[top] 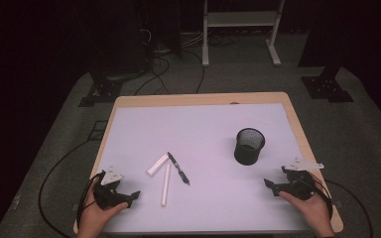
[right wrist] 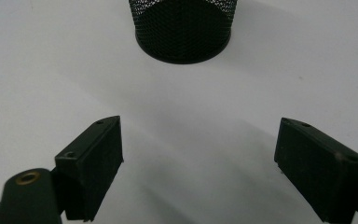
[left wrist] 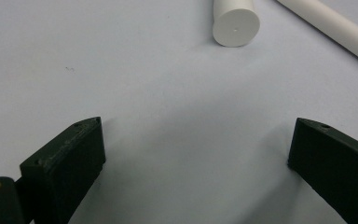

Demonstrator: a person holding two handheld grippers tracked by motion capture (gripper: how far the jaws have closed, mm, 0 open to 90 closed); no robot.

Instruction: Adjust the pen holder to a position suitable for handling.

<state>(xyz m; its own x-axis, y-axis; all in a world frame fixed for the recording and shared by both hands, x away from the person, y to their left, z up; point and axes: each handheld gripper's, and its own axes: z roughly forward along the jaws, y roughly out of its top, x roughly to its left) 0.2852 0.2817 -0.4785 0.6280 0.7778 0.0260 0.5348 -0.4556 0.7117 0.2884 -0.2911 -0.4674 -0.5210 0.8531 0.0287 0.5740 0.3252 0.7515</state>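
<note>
Toward the right of the white mat stands a black mesh cup [top: 249, 146], upright; its base shows ahead of the right gripper's jaws [right wrist: 182, 28]. Left of centre lie a black pen [top: 178, 168], a short white cylinder [top: 158, 164] and a long white rod [top: 165, 184]. My left gripper [top: 128, 189] rests at the front left, open and holding nothing [left wrist: 198, 135]; the cylinder's end [left wrist: 235, 25] and the rod [left wrist: 335, 28] lie beyond its jaws. At the front right, my right gripper [top: 272, 187] is open and holding nothing [right wrist: 198, 128], a short way from the cup.
The mat covers a wooden table [top: 297, 124] on a grey floor. Cables [top: 54, 173] trail from both grippers off the table's sides. Behind the table stand a white frame [top: 240, 29] and black stand bases [top: 327, 87].
</note>
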